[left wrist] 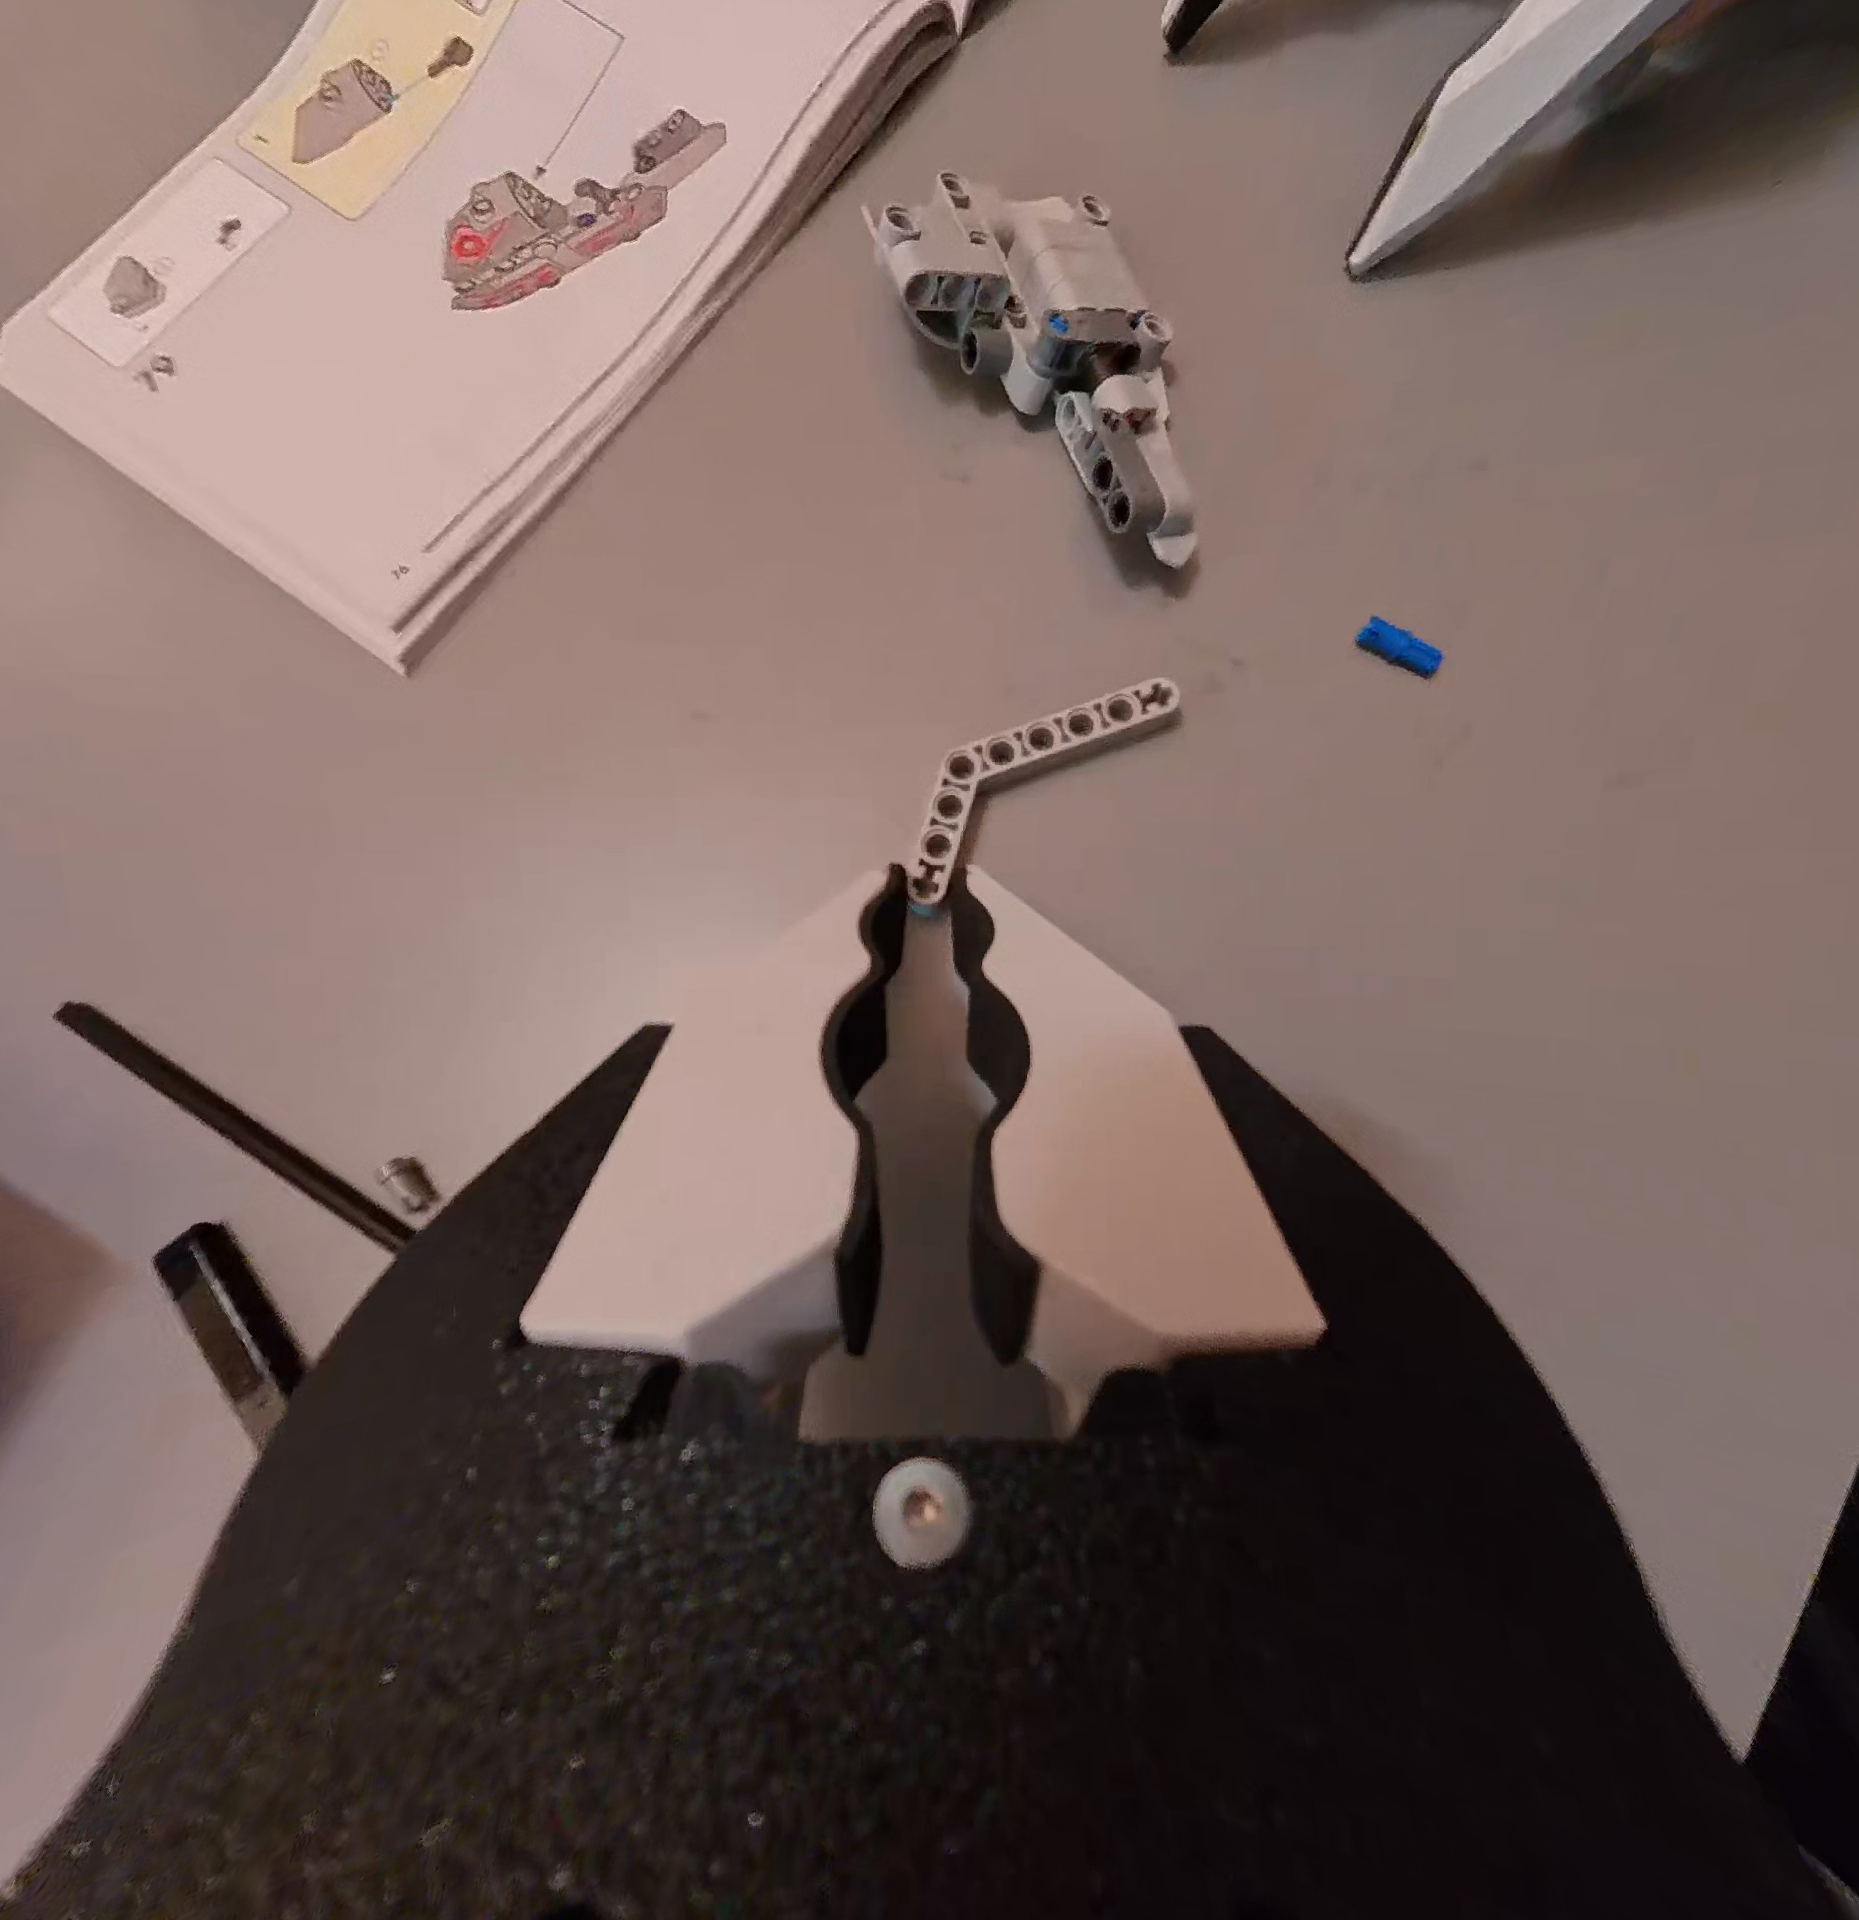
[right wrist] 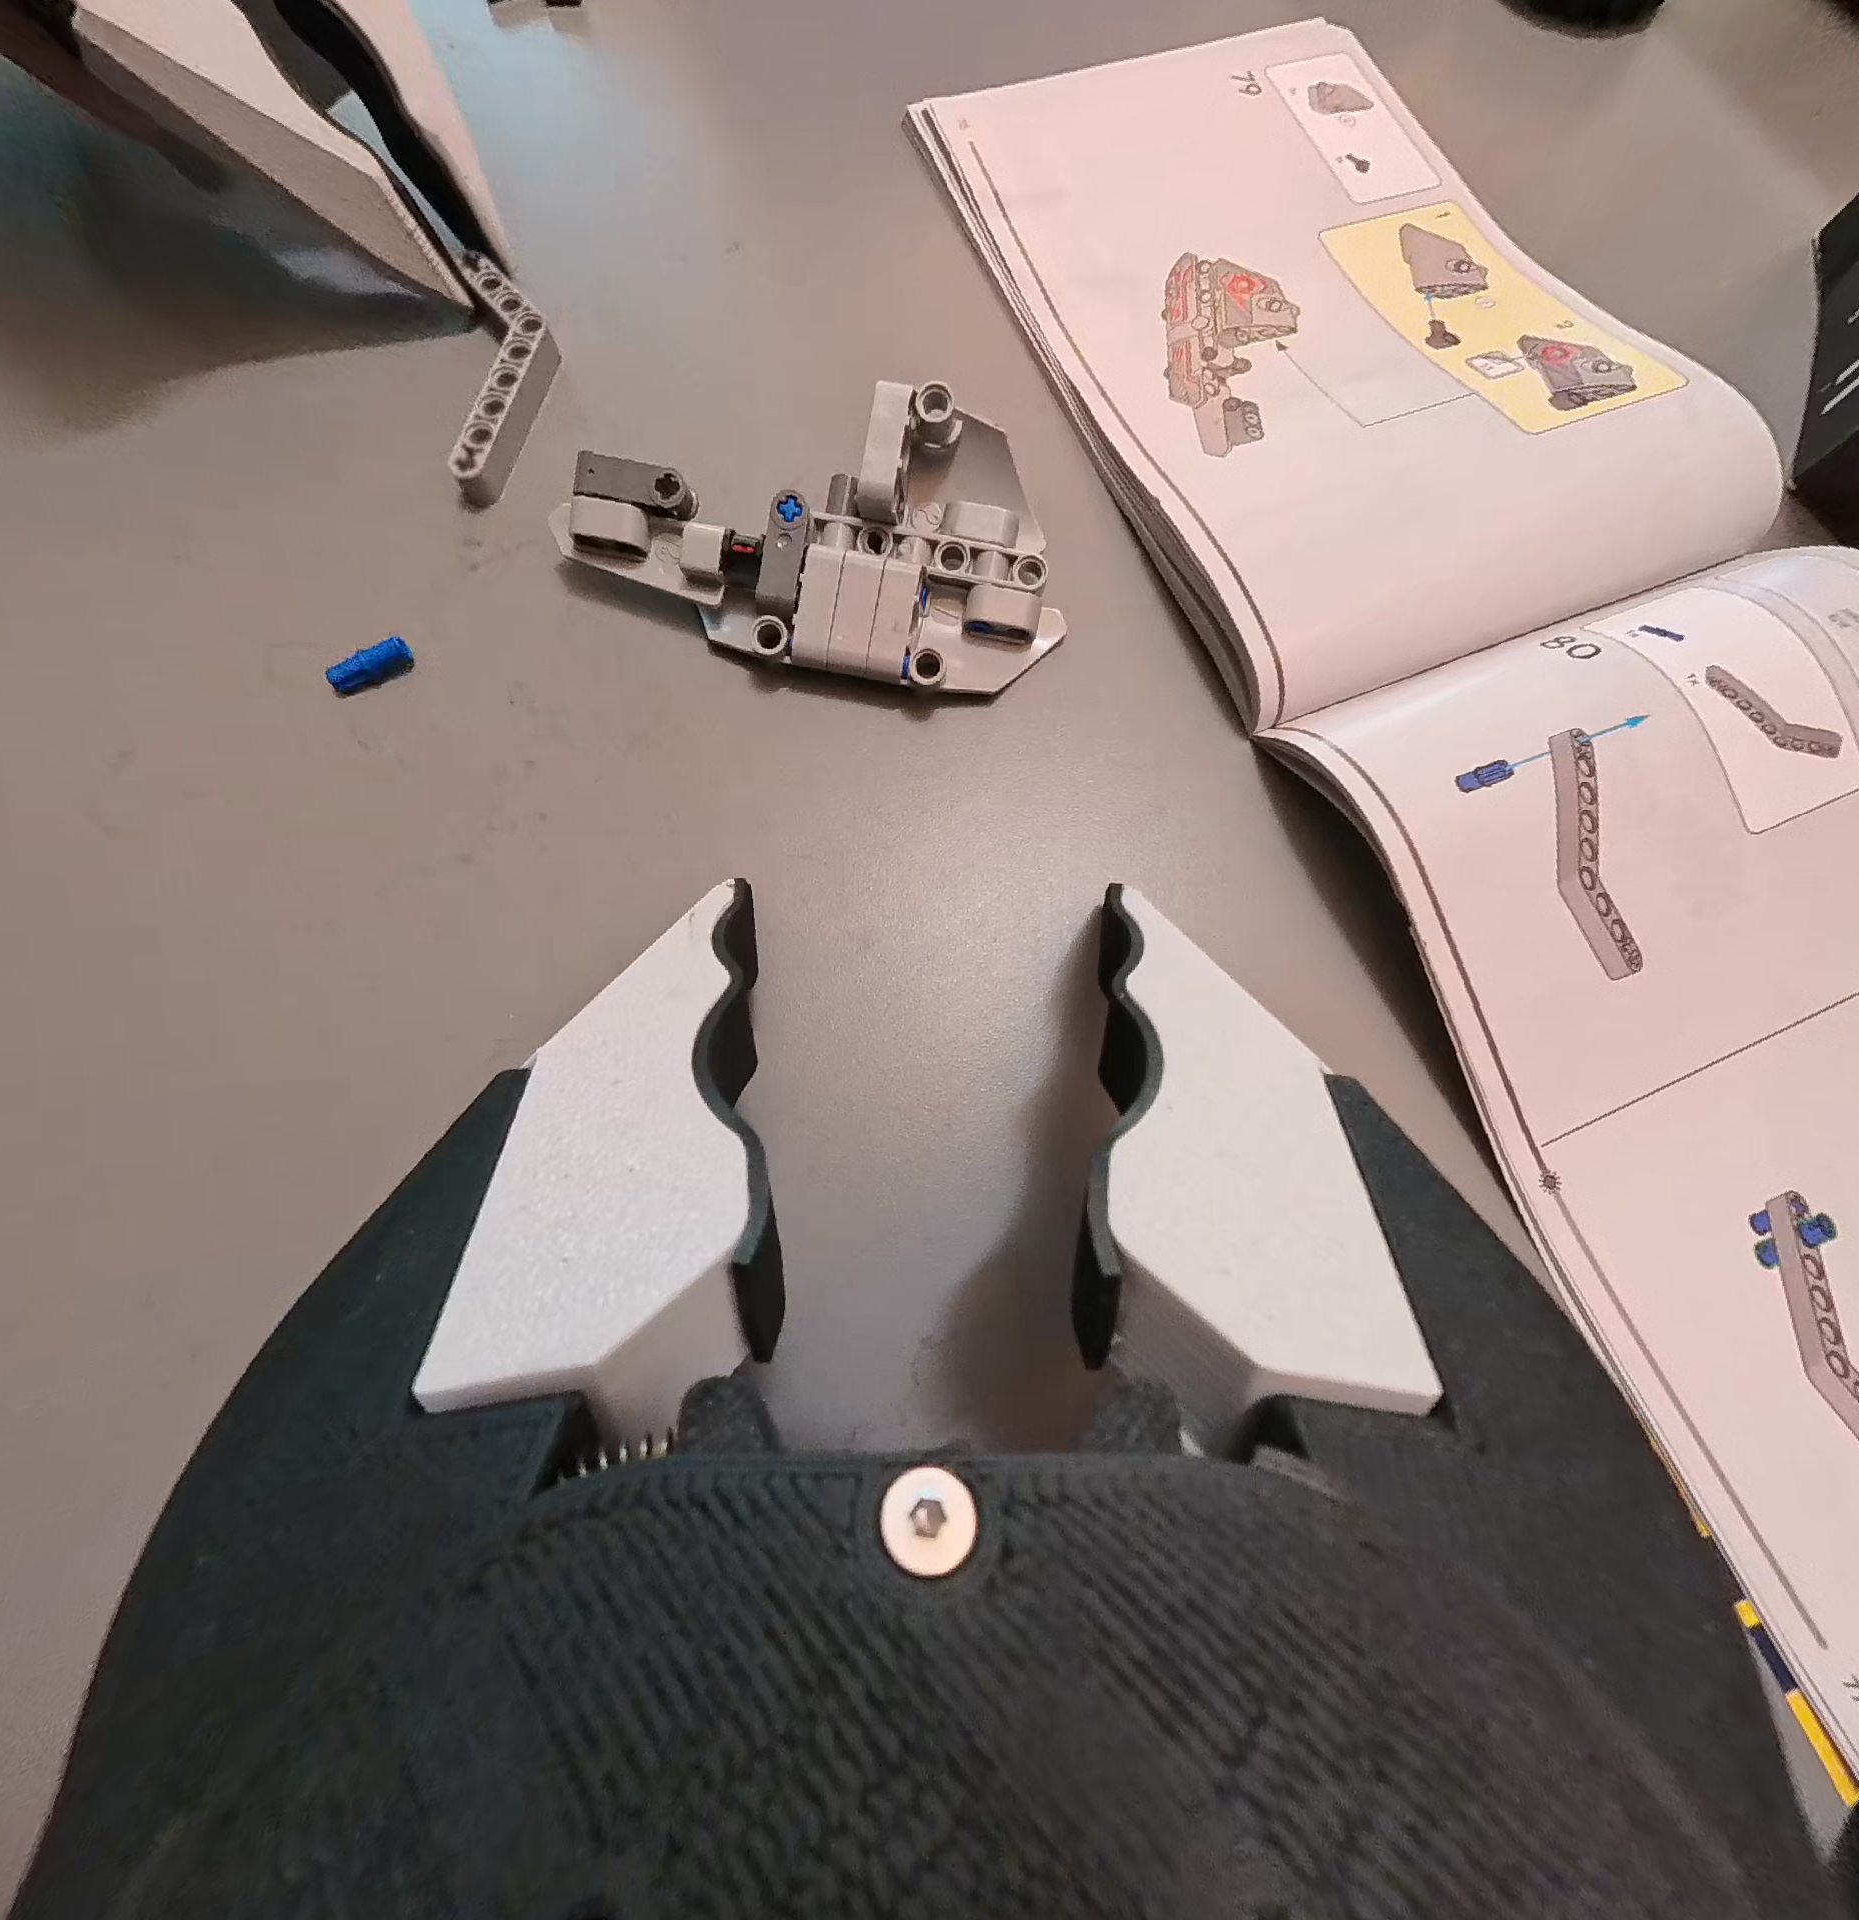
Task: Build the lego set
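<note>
Gripping one end of a light grey, bent plastic beam with a row of round holes (left wrist: pixel 1008 774), the left gripper (left wrist: pixel 927 891) has its jaws clenched on the short arm of that beam, right at the tips. A trace of blue shows at the pinched end. The long arm of the beam slants away to the right; whether its far end touches the grey worktop (left wrist: pixel 696 831) cannot be told from the left wrist view. In the right wrist view the same beam (right wrist: pixel 504 379) hangs from the left gripper's tips at upper left.

The right gripper (right wrist: pixel 925 899) hovers low over the bare worktop (right wrist: pixel 281 935) with its jaws released and spread wide, nothing between them.

A partly built grey assembly of beams, pins and a flat angled panel (right wrist: pixel 821 561) lies on the worktop ahead of the right gripper, apart from both grippers; it shows in the left wrist view too (left wrist: pixel 1050 343). A small loose blue connector pin (right wrist: pixel 369 663) lies on the worktop to the assembly's left, also seen beyond the held beam (left wrist: pixel 1400 646).

An open white instruction booklet with printed build diagrams (right wrist: pixel 1424 520) lies to the right of the assembly, and appears at the upper left of the left wrist view (left wrist: pixel 385 312).
</note>
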